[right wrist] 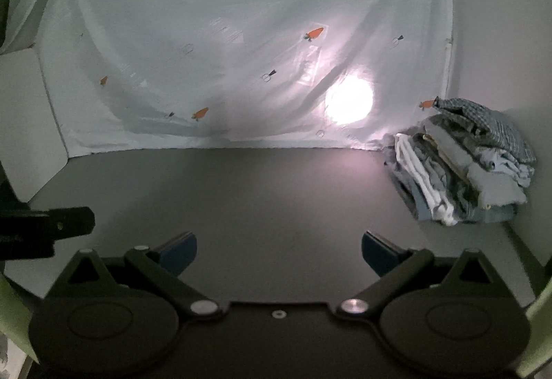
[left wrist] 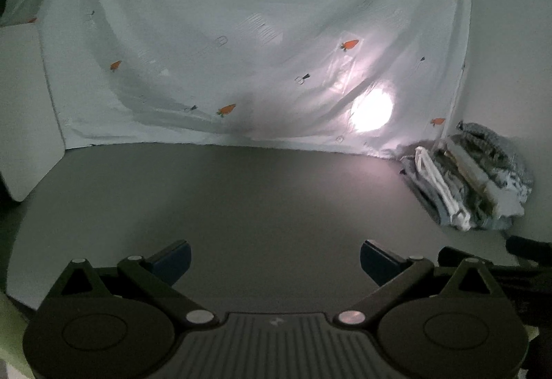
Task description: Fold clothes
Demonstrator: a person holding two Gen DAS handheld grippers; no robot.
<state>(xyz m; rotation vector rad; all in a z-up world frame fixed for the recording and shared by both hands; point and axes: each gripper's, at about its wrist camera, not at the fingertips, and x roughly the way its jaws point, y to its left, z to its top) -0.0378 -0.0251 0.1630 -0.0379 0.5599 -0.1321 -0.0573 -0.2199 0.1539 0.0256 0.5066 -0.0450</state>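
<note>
At the far left a plain white panel (left wrist: 24, 103) stands upright along the edge of the dark grey matte tabletop (left wrist: 241, 199). Behind the table, across the whole far side, hangs a pale white sheet printed with small orange carrots (left wrist: 214, 16), creased and draped, with a round bright light spot (left wrist: 372, 112) glowing through it right of centre.

The left gripper (left wrist: 275, 263), black with blue finger pads (left wrist: 172, 261), hovers over the near part of the bare tabletop with its jaws spread wide and nothing between them. Just beside it on the right, the right gripper (right wrist: 278, 254) is likewise spread wide and empty above the table; a black part of the left tool (right wrist: 45, 230) shows at the left edge of the right wrist view.

In the far right corner, against the white wall (right wrist: 500, 33) and touching the sheet's lower edge, sits a stack of folded clothes in grey, white and blue fabrics (right wrist: 462, 168), topped by a rumpled blue checked garment (right wrist: 490, 123). The stack is well apart from both grippers.
</note>
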